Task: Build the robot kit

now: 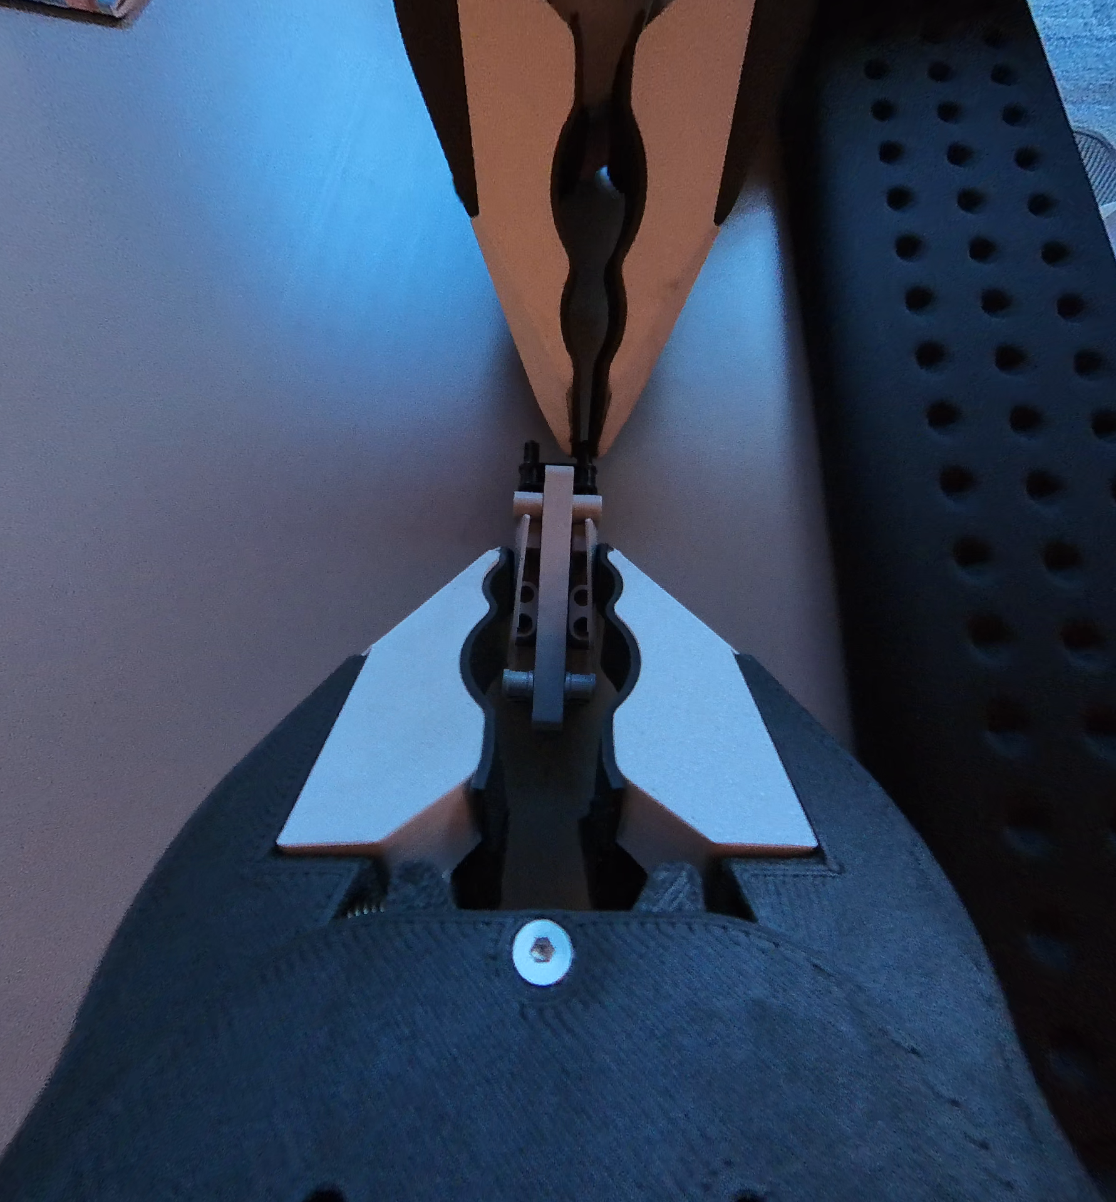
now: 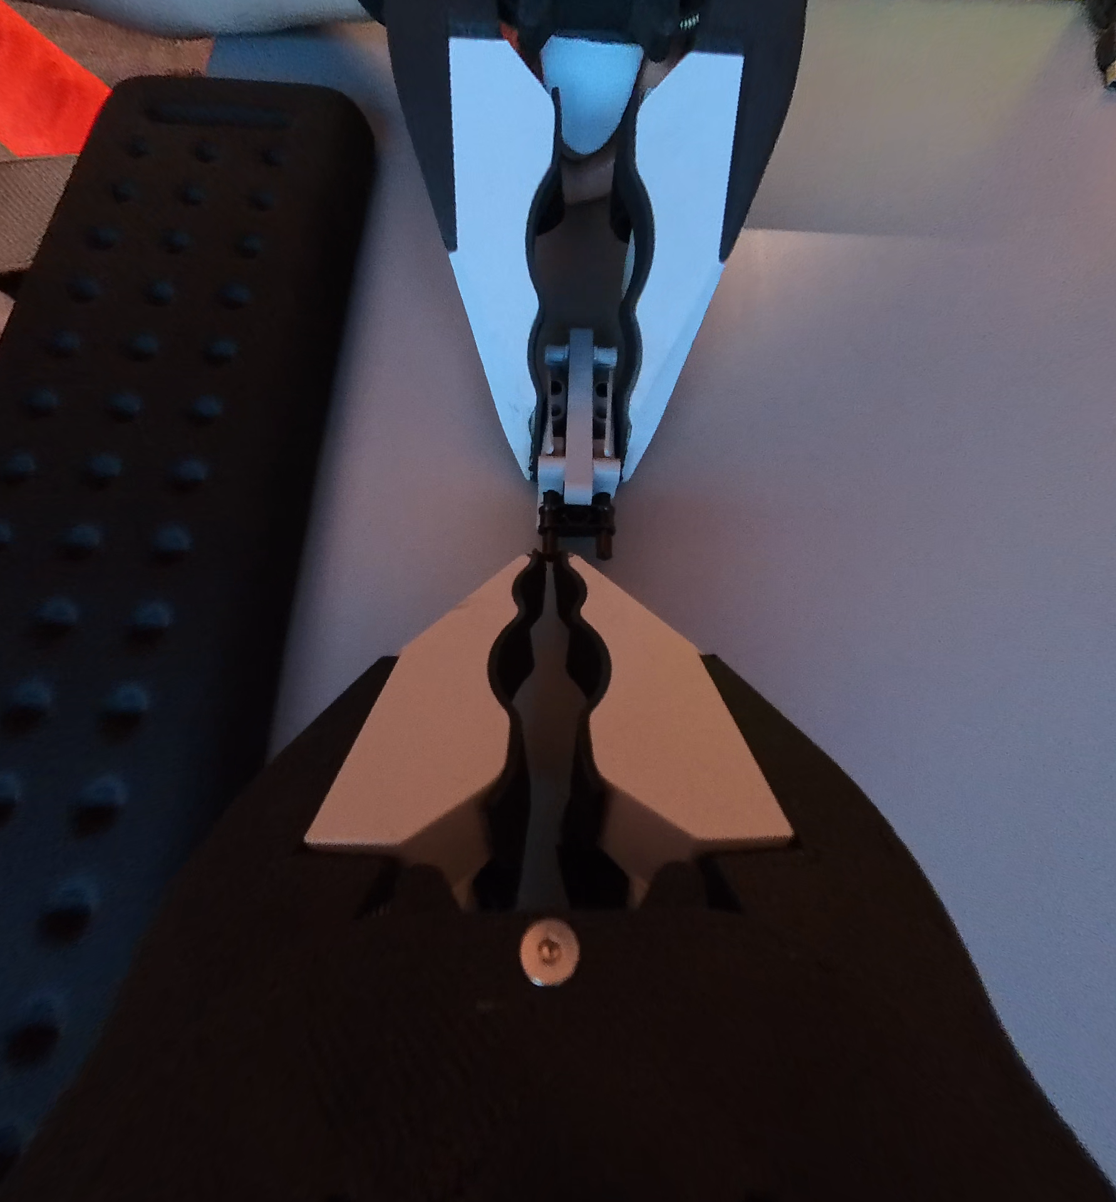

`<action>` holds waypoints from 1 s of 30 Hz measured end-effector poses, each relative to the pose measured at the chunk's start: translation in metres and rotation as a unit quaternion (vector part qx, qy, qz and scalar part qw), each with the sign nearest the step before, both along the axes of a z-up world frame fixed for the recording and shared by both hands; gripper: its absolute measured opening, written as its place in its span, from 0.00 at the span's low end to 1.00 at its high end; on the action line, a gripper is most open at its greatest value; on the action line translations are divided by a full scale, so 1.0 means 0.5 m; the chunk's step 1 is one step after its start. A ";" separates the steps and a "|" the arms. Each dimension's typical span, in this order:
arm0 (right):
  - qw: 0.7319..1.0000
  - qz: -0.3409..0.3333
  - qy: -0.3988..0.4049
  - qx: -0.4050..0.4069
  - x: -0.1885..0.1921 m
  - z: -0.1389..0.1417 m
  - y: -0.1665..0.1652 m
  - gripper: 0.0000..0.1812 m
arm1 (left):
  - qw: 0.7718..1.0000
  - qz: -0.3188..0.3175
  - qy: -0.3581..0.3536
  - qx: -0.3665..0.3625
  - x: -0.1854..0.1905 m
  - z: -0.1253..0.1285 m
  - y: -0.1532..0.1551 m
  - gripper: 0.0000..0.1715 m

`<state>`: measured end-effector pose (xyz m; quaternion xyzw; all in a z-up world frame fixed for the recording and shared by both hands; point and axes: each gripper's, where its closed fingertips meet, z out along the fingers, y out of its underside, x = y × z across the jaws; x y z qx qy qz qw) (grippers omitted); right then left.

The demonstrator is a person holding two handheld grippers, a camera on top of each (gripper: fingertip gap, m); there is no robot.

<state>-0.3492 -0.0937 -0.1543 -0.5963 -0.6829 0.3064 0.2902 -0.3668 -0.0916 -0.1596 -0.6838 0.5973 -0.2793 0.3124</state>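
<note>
Grippers meet tip to tip: our left gripper [image 1: 550, 585] clamps a grey toy-brick assembly [image 1: 554, 585], our right gripper [image 2: 552, 562] pinches its black connector pin [image 2: 549, 543], seating unclear.

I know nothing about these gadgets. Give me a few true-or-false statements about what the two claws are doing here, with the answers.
1. The left gripper is shut on a small grey brick assembly. True.

2. The right gripper is wide open, well clear of the assembly. False: its jaws are nearly shut, and its tips pinch a black pin on the assembly's far end.

3. The two grippers point at each other, tip to tip. True.

4. A black perforated mat lies beside the grippers on the pale tabletop. True.

5. The assembly is bright red. False: it is grey, with a black connector at one end.

6. The assembly rests on the black mat. False: it is held between the grippers, over the tabletop.
</note>
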 end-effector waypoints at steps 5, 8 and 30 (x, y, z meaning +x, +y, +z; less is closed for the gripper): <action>0.999 -0.018 -0.003 -0.034 -0.001 -0.001 -0.003 0.01 | 1.000 0.001 0.002 0.005 0.000 -0.001 0.000 0.14; 1.000 -0.015 -0.013 -0.022 -0.002 -0.001 -0.004 0.01 | 1.000 0.000 0.002 0.004 0.001 -0.001 0.000 0.14; 0.998 -0.046 -0.020 -0.028 -0.009 -0.001 0.000 0.00 | 1.000 0.013 0.002 0.010 0.001 -0.002 0.002 0.13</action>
